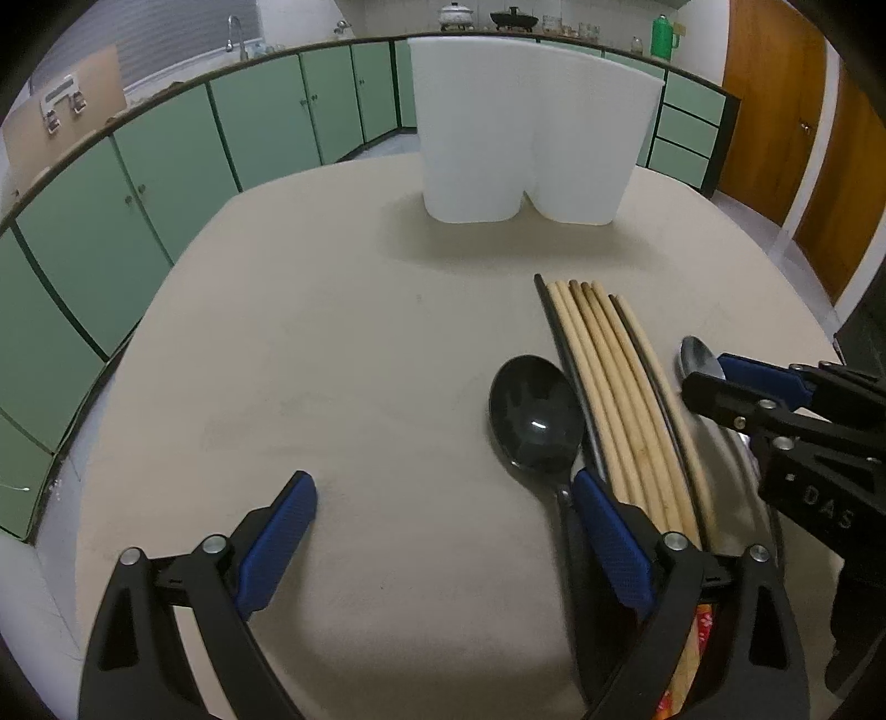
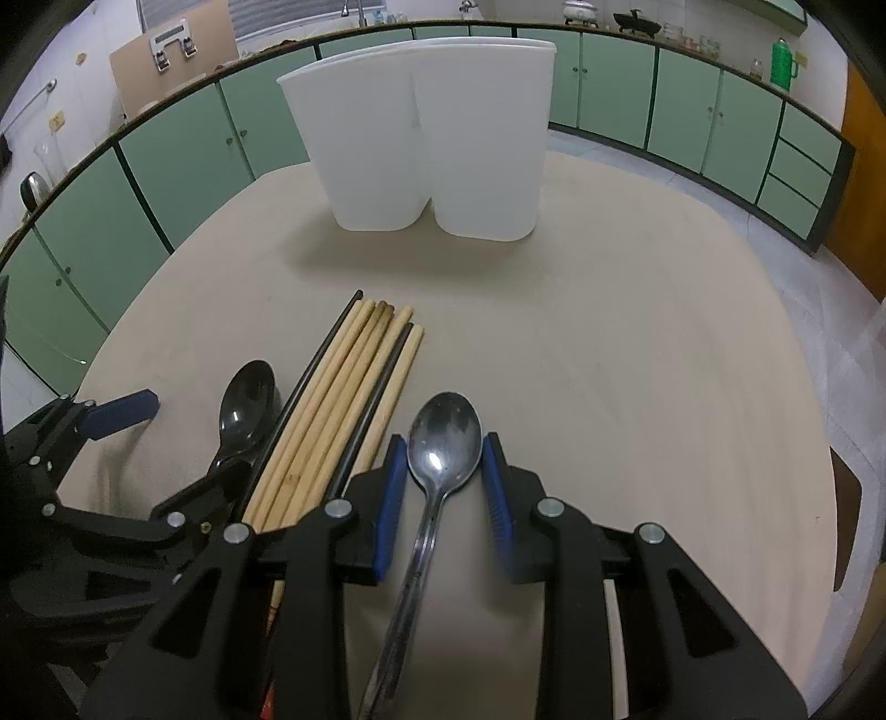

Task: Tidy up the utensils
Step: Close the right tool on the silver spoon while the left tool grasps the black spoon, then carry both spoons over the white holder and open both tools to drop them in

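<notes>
Two spoons: metal spoon [image 2: 443, 437] lying on the near right part of the table, bowl pointing far, handle running back toward the camera; black spoon [image 1: 534, 415] lying left of the chopsticks, bowl up, glare spot in it.
Chopsticks: bundle of pale wooden chopsticks [image 1: 620, 399] with a few dark ones mixed in, lying side by side between the two spoons, tips pointing far toward the holder.
Right gripper [image 2: 440, 487]: sitting low over the metal spoon, blue pads closed in on either side of the spoon's bowl and neck; pads appearing to press the bowl's edges, so reading as gripping the metal spoon. Spoon looking as if it is still resting on the table.
Left gripper [image 1: 443, 531]: jaws standing wide apart, nothing between them but bare cloth; its right finger [image 1: 606, 540] sitting over the black spoon's handle and just beside the chopsticks; left finger [image 1: 277, 540] well clear, over open table.
Holder: white two-compartment holder [image 2: 426, 133] standing upright at the far middle of the table, well apart from the utensils; inside not visible.
Table [image 1: 332, 360]: beige covering, round-edged.
Surroundings: green cabinets [image 1: 166, 166] curving along the far side; green flask [image 1: 662, 36] on the counter at far right; wooden door [image 1: 775, 111] right.
</notes>
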Action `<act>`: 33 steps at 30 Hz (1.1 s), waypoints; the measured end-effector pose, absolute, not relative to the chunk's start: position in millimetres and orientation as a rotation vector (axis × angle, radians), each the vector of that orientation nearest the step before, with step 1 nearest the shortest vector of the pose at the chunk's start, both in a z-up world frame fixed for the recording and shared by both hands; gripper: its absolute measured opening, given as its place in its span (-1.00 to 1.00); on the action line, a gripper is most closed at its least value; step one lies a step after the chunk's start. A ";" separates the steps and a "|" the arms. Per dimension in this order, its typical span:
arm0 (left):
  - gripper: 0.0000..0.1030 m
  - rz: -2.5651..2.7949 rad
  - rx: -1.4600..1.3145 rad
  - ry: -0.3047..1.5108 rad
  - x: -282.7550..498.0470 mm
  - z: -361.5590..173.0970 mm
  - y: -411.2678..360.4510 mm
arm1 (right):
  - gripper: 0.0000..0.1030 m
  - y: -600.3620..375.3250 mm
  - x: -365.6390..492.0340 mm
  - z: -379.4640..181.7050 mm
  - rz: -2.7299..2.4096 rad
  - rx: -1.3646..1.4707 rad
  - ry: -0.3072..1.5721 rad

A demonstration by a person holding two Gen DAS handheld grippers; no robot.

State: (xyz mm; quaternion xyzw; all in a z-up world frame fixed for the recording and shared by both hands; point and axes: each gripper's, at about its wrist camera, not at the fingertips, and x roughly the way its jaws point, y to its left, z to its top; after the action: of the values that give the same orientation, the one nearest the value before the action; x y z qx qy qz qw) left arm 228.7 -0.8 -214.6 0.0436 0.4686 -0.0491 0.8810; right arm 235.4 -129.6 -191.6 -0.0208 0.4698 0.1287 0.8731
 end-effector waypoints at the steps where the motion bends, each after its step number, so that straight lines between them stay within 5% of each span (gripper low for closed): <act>1: 0.81 -0.108 0.090 0.977 228.7 -214.8 0.5 | -0.48 -129.4 235.4 -191.8 0.267 -0.047 0.981; 25: 0.75 -0.139 0.123 0.978 270.5 -207.5 -6.4 | -0.38 -128.4 248.1 -198.1 0.277 -0.049 0.991; 29: 0.52 -0.161 0.094 0.985 271.8 -209.3 -2.6 | -0.45 -130.8 249.9 -198.6 0.284 -0.052 0.993; 31: 0.28 -0.165 0.090 0.971 270.4 -207.4 -0.7 | -0.46 -133.4 250.6 -198.4 0.291 -0.039 0.994; 33: -0.19 -0.183 0.071 0.956 268.6 -204.3 2.4 | -0.46 -134.3 249.0 -197.4 0.286 -0.035 0.991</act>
State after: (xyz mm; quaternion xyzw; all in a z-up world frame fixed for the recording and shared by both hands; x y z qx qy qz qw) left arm 268.6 2.4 -204.3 0.0341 0.4593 -0.0878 0.8833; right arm 249.0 -134.3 -197.4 -0.0167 0.4737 0.1369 0.8698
